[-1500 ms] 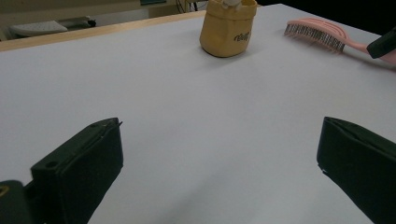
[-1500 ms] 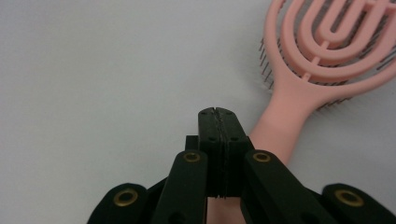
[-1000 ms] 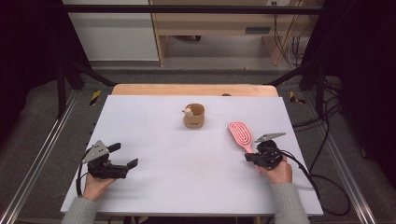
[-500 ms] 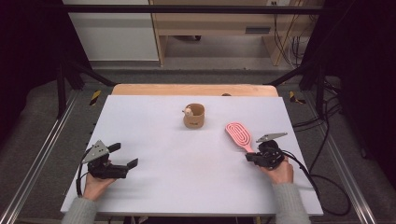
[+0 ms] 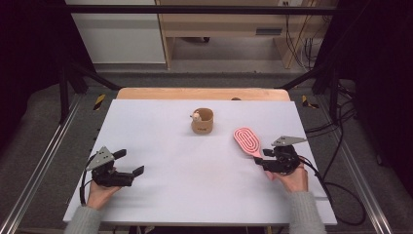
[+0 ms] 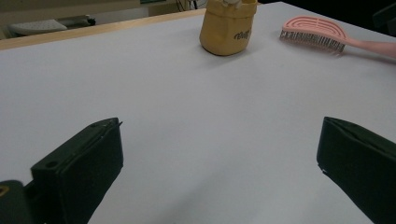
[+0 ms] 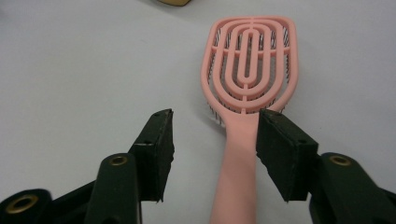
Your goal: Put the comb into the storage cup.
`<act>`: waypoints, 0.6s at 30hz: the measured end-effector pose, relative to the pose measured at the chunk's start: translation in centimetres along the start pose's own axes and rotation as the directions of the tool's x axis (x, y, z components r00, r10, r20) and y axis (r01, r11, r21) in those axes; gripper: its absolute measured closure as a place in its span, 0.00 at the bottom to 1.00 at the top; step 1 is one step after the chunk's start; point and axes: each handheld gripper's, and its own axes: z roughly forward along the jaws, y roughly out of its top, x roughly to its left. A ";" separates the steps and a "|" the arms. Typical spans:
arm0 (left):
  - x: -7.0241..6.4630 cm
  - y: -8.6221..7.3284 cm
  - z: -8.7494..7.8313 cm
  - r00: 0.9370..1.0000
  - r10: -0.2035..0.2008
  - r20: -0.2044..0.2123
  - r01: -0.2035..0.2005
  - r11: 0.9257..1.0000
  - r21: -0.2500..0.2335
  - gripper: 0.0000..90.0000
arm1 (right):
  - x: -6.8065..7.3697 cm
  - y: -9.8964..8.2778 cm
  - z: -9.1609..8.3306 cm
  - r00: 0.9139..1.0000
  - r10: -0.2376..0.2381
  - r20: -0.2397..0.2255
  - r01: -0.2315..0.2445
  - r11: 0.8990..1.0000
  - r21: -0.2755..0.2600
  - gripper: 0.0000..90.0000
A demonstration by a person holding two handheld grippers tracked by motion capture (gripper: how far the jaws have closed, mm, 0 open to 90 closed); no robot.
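1. The tan cup carries a dark printed mark on its side, too small to read.
2. The pink hairbrush lies flat on the white table, right of the cup, handle toward the person.
3. The right gripper has just been opening; the handle sits between its parted jaws, close against one.
4. The left gripper stands wide over bare table near the front-left edge.

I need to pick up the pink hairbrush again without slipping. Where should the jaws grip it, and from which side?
Grip the pink hairbrush by its narrow straight handle, coming from the handle end, as the right gripper sits now. It lies flat, bristles down; the wide oval head would probably not fit between the jaws.
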 end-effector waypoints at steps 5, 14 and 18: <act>0.0 0.0 0.0 1.000 0.001 0.000 -0.001 1.000 0.003 0.00 | -0.1 0.2 -0.1 1.000 0.012 0.000 -0.012 1.000 0.001 0.43; 0.0 0.0 0.1 1.000 0.003 0.002 -0.003 1.000 0.007 0.00 | 0.3 0.8 -0.2 0.997 -0.014 0.074 0.014 1.000 -0.001 0.16; 0.0 0.0 0.1 1.000 0.004 0.003 -0.004 1.000 0.009 0.00 | 0.4 1.0 -0.1 0.997 -0.013 0.078 0.013 1.000 0.004 0.09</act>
